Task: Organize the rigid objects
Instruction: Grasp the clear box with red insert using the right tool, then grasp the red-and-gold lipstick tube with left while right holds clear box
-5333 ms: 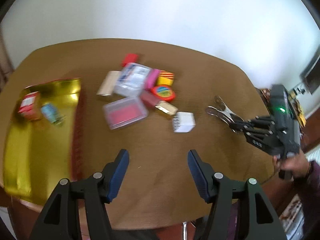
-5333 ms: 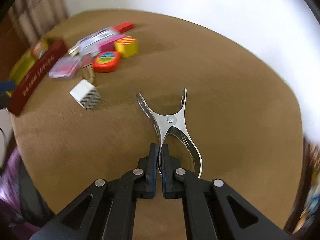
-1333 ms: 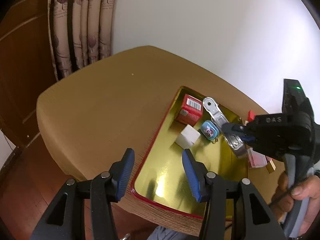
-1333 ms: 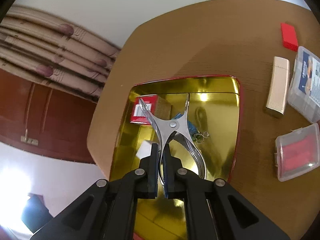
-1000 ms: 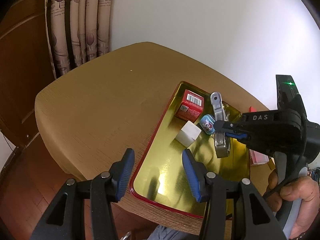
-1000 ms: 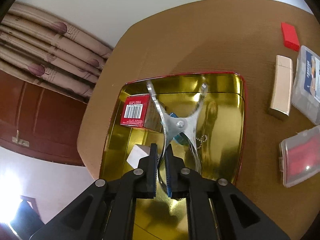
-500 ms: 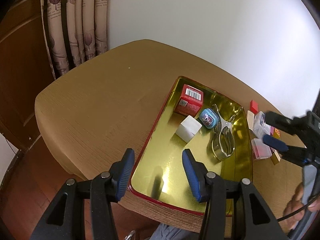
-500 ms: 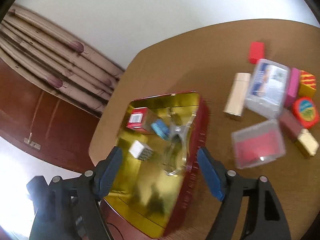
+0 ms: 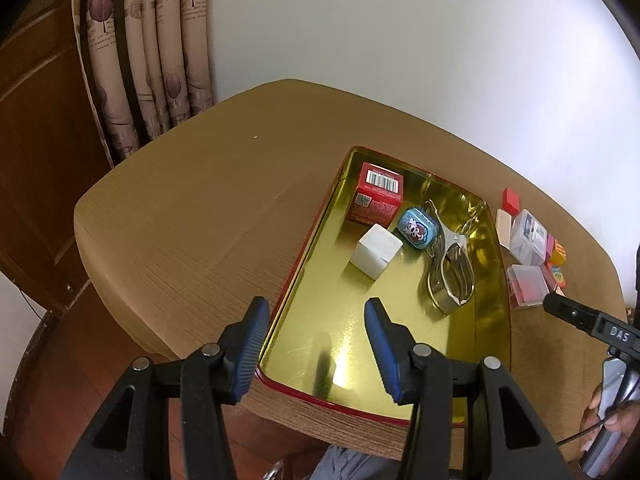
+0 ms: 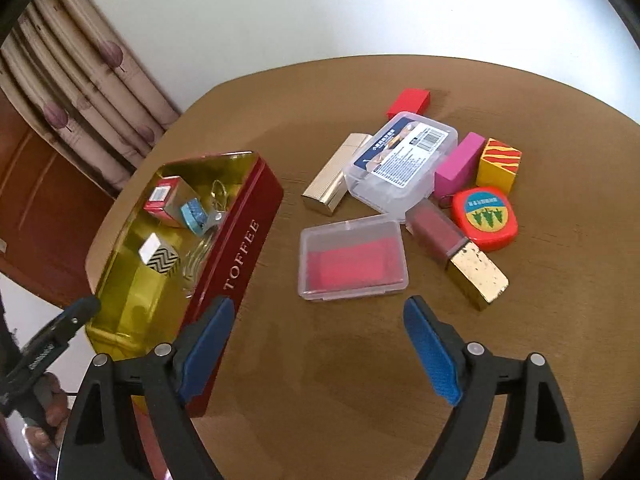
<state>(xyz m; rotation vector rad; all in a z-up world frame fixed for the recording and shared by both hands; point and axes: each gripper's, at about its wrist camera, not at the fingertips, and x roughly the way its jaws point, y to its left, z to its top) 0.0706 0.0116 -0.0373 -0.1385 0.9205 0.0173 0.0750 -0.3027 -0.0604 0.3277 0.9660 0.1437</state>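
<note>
A gold-lined red tin (image 9: 491, 344) (image 10: 244, 248) marked TOFFEE holds a red box (image 9: 378, 194), a white cube (image 9: 376, 251), a small blue tin (image 9: 417, 227) and the metal clamp (image 9: 450, 276). My left gripper (image 9: 316, 346) hovers open over the tin's near end, nothing between its pads. My right gripper (image 10: 318, 350) is opening wide above bare table, just short of a clear case with a red pad (image 10: 352, 258). Beyond lie a labelled clear box (image 10: 402, 162), a gold bar (image 10: 336, 174), pink block (image 10: 458, 166), yellow block (image 10: 498, 164) and red tape measure (image 10: 484, 218).
The round brown table (image 9: 208, 208) ends close below both grippers. A maroon tube with a gold cap (image 10: 456, 254) and a red block (image 10: 410, 102) lie among the loose items. Curtains (image 9: 148, 48) and a wooden door stand behind. A hand (image 9: 608, 420) holds the right gripper's handle.
My right gripper let go of the metal clamp, which now lies in the tin, opened wide and swung right toward the loose items. The left gripper stayed put.
</note>
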